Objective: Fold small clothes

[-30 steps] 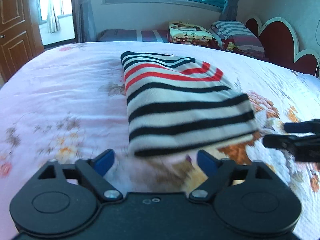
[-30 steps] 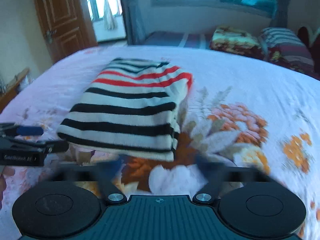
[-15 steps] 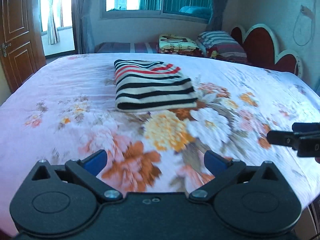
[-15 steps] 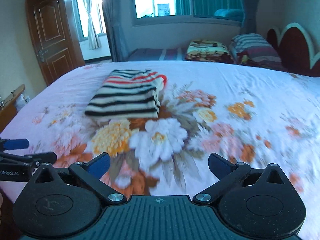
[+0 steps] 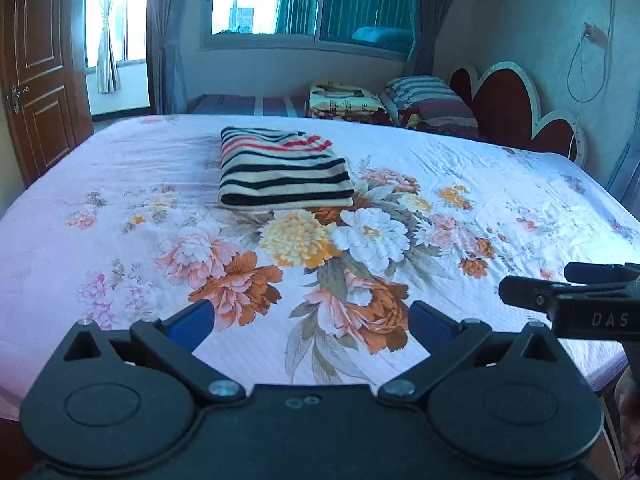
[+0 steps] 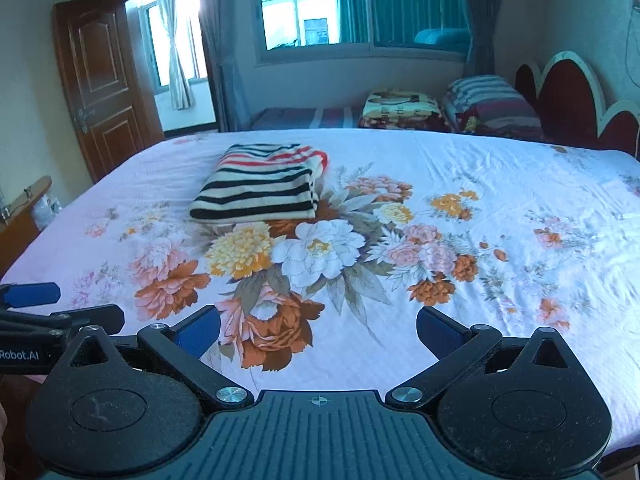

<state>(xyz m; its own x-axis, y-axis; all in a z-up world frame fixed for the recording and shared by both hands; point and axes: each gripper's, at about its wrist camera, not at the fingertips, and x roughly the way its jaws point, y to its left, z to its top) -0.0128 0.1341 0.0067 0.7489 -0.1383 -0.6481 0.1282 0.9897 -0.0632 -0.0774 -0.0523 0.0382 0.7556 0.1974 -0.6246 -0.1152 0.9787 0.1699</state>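
A striped garment (image 5: 282,170), cream with black and red stripes, lies folded into a neat rectangle on the far middle of the floral bedsheet (image 5: 120,200); it also shows in the right wrist view (image 6: 260,186). My left gripper (image 5: 310,322) is open and empty, held back over the bed's near edge, far from the garment. My right gripper (image 6: 318,330) is open and empty too, beside the left one. Each gripper shows at the edge of the other's view: the right one (image 5: 568,300) and the left one (image 6: 48,312).
Folded blankets and a striped pillow (image 5: 432,98) lie past the bed's far side, by a red scalloped headboard (image 5: 516,108). A wooden door (image 6: 100,80) stands at the left, and a wooden piece of furniture (image 6: 24,216) beside the bed's left edge.
Both grippers have pulled back from the folded garment to the bed's near edge. The garment stays where it lay.
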